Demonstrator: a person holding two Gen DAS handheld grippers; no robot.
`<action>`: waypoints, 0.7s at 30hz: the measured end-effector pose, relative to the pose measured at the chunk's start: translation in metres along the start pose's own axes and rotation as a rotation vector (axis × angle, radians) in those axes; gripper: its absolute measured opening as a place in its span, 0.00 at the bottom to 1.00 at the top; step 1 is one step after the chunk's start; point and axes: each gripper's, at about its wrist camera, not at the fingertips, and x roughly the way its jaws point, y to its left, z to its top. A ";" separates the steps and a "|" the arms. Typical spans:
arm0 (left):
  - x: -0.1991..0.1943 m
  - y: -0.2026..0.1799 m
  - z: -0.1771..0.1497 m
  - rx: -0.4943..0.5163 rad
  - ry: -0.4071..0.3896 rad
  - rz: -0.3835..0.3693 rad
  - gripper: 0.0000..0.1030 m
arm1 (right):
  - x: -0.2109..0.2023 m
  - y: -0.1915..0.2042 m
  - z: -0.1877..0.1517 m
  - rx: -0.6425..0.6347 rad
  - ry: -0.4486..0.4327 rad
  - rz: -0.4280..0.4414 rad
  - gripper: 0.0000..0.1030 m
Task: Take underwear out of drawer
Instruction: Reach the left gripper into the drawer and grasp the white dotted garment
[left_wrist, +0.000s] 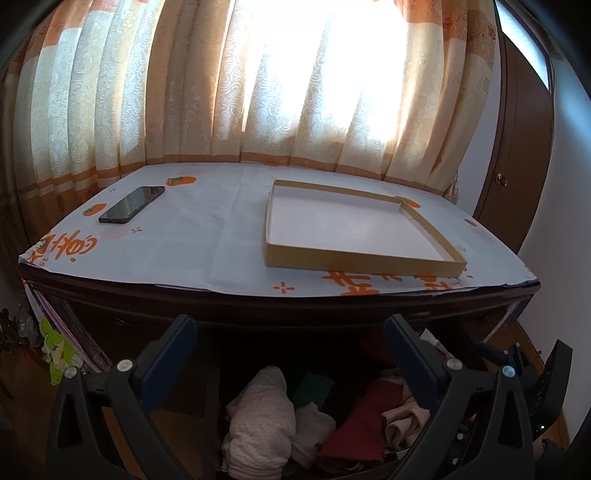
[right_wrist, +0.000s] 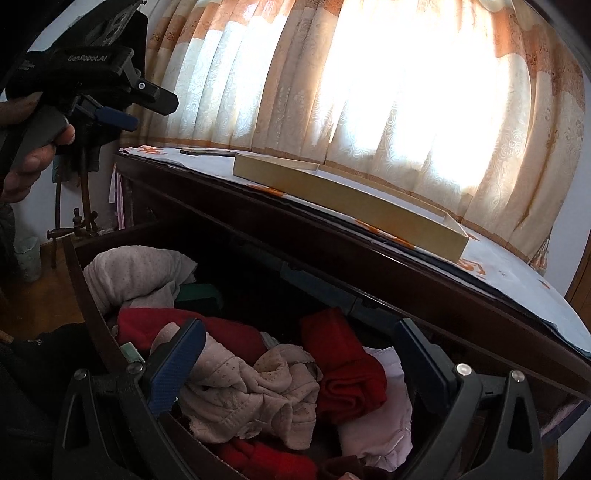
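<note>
The dark wooden drawer (right_wrist: 83, 280) stands pulled out under the table, full of crumpled clothes. A pink dotted underwear piece (right_wrist: 251, 398) lies at the front, red garments (right_wrist: 343, 362) are beside it, and a pale pink bundle (right_wrist: 136, 273) sits at the left end. My right gripper (right_wrist: 299, 332) hangs open just above the pink dotted piece, holding nothing. My left gripper (left_wrist: 290, 325) is open and empty, raised above the drawer, over a pale dotted bundle (left_wrist: 262, 406) and red cloth (left_wrist: 362, 417). In the right wrist view a hand holds the left gripper (right_wrist: 147, 109) high at the upper left.
The table top (left_wrist: 207, 240) has a white paper cover with orange print. On it lie a black phone (left_wrist: 131, 204) and a shallow cardboard tray (left_wrist: 354, 260). Curtains (left_wrist: 258, 92) hang behind. A brown wardrobe door (left_wrist: 517, 166) stands at the right.
</note>
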 end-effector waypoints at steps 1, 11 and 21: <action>0.000 0.000 0.000 0.001 0.002 0.001 1.00 | 0.000 0.000 0.000 0.000 0.005 0.001 0.99; 0.006 -0.002 -0.001 0.029 0.038 -0.006 1.00 | 0.006 0.002 0.004 -0.005 0.070 0.050 0.99; 0.024 -0.010 -0.010 0.102 0.120 -0.008 1.00 | 0.011 0.000 0.005 0.004 0.103 0.072 0.99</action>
